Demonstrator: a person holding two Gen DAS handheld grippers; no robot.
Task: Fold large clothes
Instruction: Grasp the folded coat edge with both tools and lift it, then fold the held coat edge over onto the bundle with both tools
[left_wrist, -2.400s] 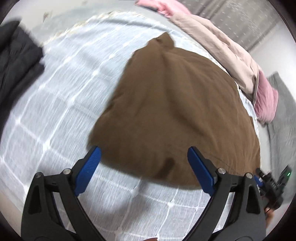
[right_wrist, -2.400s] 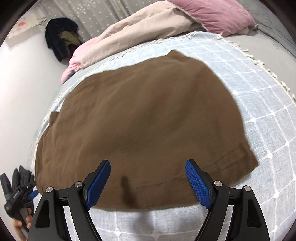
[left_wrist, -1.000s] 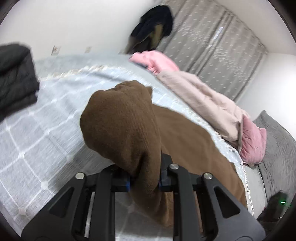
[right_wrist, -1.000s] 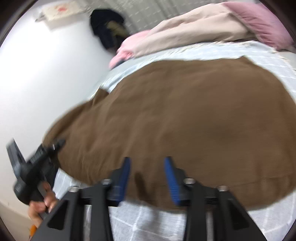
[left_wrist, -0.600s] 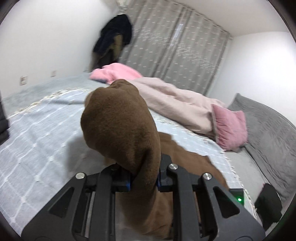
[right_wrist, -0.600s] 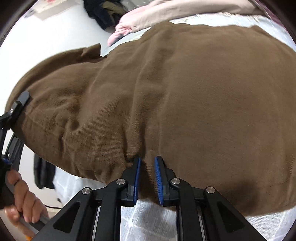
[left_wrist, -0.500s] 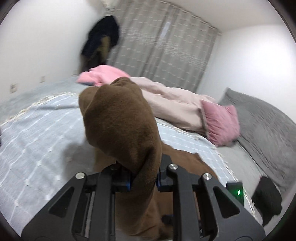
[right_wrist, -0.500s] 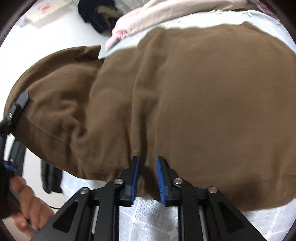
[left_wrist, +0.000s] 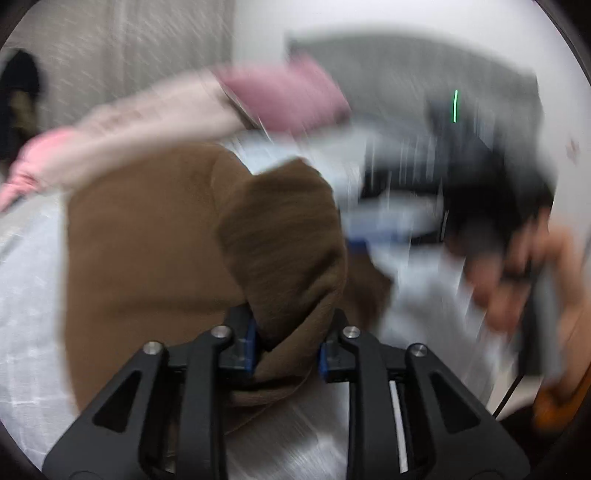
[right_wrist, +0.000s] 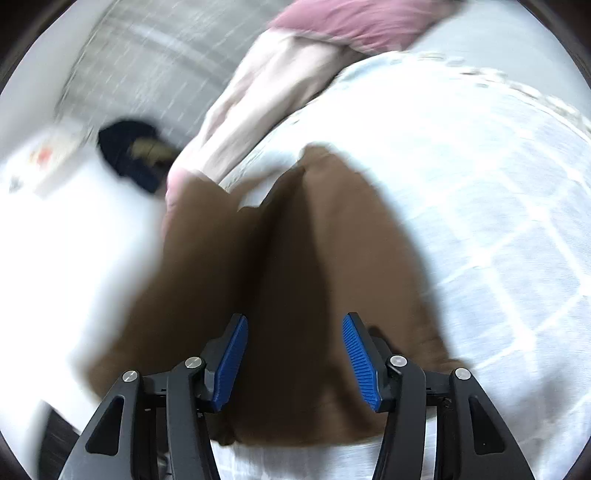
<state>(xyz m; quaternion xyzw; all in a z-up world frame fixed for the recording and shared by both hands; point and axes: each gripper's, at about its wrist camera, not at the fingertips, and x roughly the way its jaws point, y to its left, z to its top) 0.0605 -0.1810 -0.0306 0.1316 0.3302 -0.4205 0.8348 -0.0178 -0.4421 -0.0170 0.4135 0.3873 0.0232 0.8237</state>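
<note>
One brown garment (left_wrist: 155, 240); two grippers (jaws both opening), left (left_wrist: 285, 350), right (right_wrist: 293, 360).

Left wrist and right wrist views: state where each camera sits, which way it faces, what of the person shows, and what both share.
Left wrist: sits on the left gripper, facing down along it at a lifted bunch of the brown garment between its opening jaws; the person's other hand and the right gripper blur at right.
Right wrist: sits on the right gripper, facing down at the garment on the checked bedspread; its jaws are opening, pads clear of cloth; no body part visible.
Shared: garment, bedspread, pink bedding, curtain.
</note>
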